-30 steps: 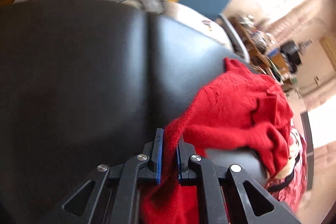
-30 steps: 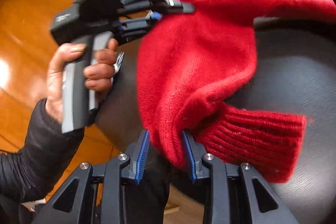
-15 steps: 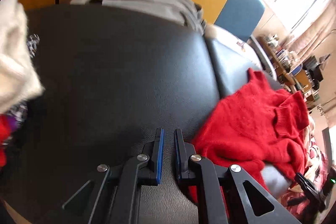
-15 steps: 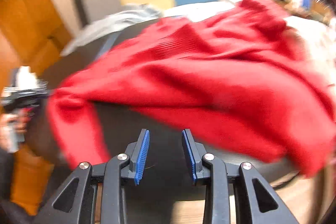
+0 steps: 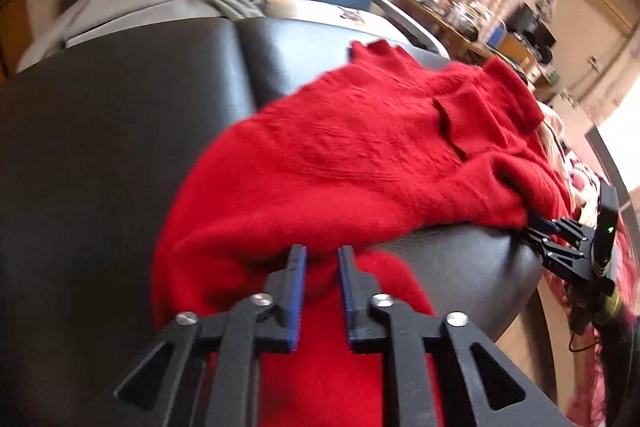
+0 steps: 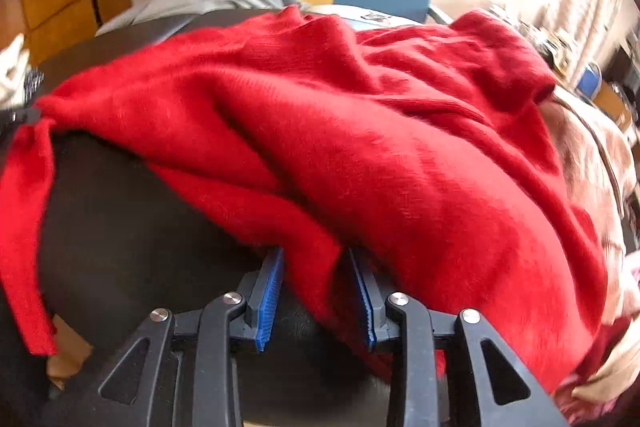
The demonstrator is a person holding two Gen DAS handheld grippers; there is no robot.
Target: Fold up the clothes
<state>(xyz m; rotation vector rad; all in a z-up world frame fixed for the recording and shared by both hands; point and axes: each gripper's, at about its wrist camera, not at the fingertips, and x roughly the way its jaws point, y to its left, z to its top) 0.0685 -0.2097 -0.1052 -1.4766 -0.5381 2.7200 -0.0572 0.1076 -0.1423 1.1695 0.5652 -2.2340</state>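
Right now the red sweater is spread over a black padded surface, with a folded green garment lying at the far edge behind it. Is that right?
Not quite: the garment at the far edge is grey, not green, as the right wrist view shows. The rest holds: the red sweater is spread over the black padded surface.

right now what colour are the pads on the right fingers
Blue, ribbed pads, clearest in the right wrist view.
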